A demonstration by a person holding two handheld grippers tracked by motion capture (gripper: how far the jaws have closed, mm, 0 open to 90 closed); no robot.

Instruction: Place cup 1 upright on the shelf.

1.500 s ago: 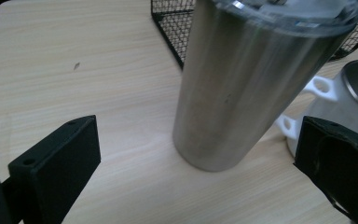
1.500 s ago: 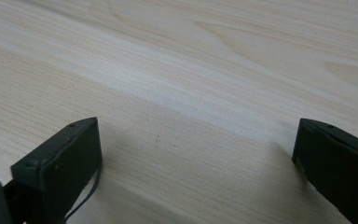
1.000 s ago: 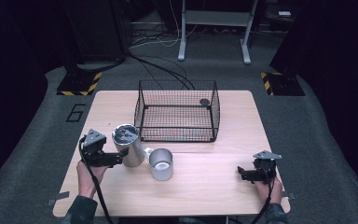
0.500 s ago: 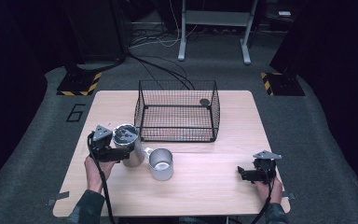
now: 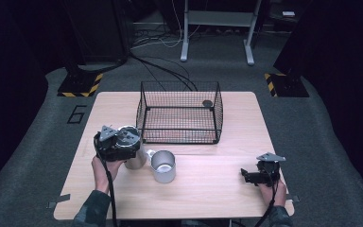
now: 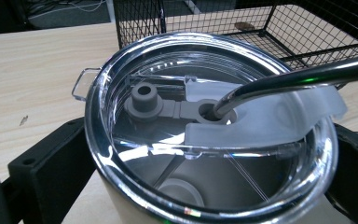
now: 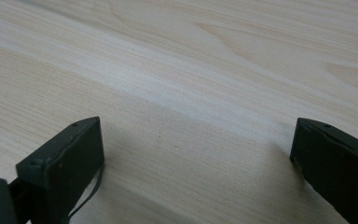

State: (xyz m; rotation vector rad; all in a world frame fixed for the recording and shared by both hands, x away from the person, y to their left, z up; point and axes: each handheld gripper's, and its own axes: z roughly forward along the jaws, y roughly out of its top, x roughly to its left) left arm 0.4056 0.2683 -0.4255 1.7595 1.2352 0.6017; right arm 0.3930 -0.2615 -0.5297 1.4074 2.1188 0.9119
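Left gripper (image 5: 123, 147) has closed in, jaws flanking the tumbler (image 6: 209, 135).

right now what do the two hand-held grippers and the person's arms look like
Both are black and boxy. The left hand-held gripper and the right hand-held gripper each carry a grey three-cornered plate on top and trail a black cable back along the forearm. Their jaws are flat, black, rectangular blocks. Dark sleeves cover the forearms near the table's edge.
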